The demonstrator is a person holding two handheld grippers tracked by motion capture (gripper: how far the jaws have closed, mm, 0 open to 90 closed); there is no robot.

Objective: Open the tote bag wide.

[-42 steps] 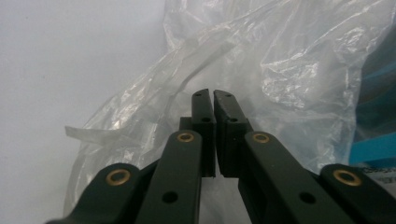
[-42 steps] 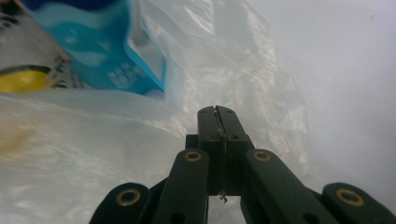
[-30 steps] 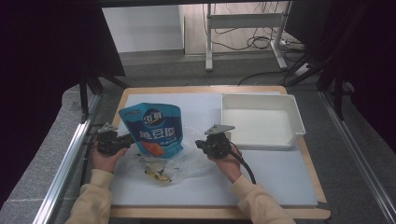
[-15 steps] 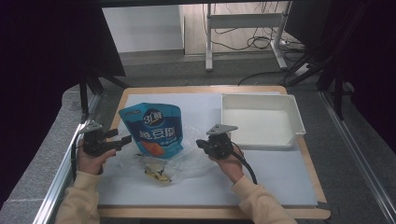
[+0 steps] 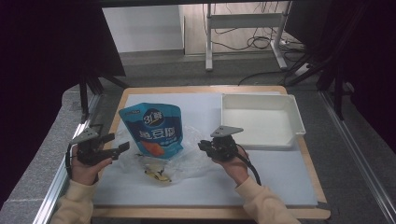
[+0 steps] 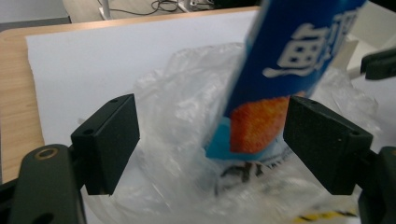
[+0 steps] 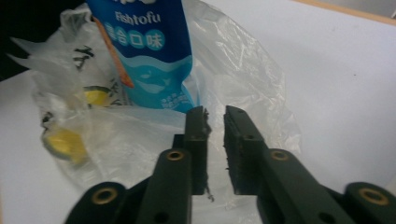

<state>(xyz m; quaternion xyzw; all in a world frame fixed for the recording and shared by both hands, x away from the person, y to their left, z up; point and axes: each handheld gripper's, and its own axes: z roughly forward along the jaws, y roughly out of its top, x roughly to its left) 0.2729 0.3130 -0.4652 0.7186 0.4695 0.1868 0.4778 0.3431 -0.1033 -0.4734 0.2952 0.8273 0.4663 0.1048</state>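
Note:
A blue snack pouch [image 5: 152,130] with an orange patch stands tilted inside a crumpled clear plastic bag [image 5: 187,161] on the white mat. My right gripper [image 5: 201,144] is at the bag's right edge. In the right gripper view its jaws [image 7: 214,116] are pinched on the thin film of the bag [image 7: 243,65], with the pouch [image 7: 144,51] just beyond. My left gripper [image 5: 117,142] is open at the bag's left side. In the left gripper view, the pouch [image 6: 289,56] and bag [image 6: 177,107] lie ahead between the wide-apart jaws, untouched.
A white tray [image 5: 299,119] stands at the back right of the mat [image 5: 280,168]. Something yellow [image 5: 156,173] lies in the bag's near part. The wooden table edge [image 5: 210,212] runs along the front, with a metal rail at the left.
My left gripper has drawn back to the left, away from the pouch and bag. The right gripper and the pouch have hardly moved.

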